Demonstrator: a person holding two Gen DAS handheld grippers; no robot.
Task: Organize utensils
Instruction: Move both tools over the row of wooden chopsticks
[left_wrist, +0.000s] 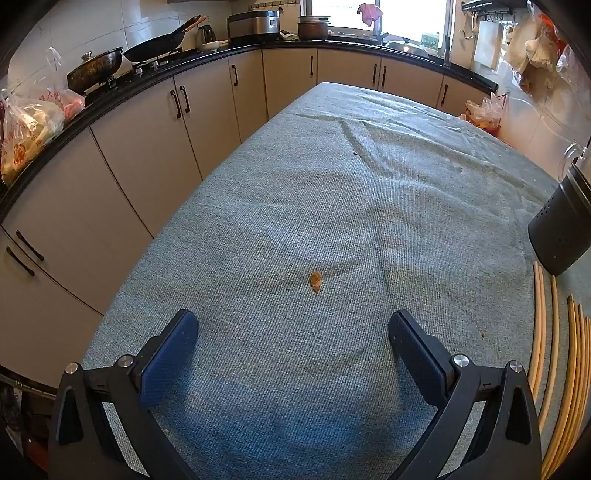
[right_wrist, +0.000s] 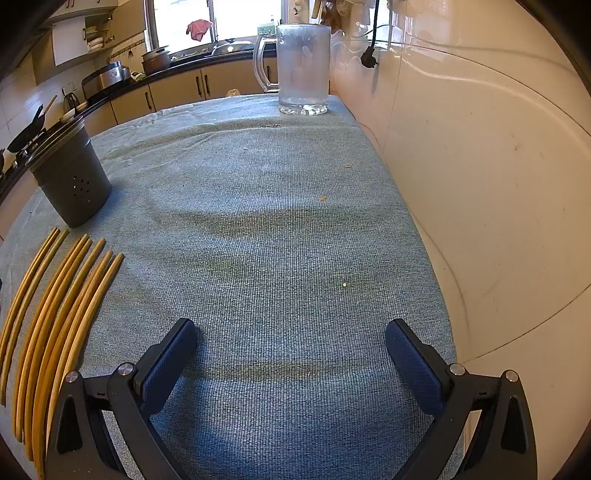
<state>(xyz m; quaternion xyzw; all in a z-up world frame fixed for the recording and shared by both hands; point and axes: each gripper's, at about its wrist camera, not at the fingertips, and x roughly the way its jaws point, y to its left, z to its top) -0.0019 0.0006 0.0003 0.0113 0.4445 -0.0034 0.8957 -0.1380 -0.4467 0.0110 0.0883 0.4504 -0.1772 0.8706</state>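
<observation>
Several wooden chopsticks lie side by side on the grey-blue tablecloth, left of my right gripper. They also show at the right edge of the left wrist view. A dark grey perforated utensil holder stands upright just beyond them; it also shows in the left wrist view. My left gripper is open and empty above bare cloth, left of the chopsticks. My right gripper is open and empty too.
A clear glass pitcher stands at the table's far right corner by the tiled wall. Kitchen cabinets and a counter with pans run along the left. A small orange stain marks the cloth.
</observation>
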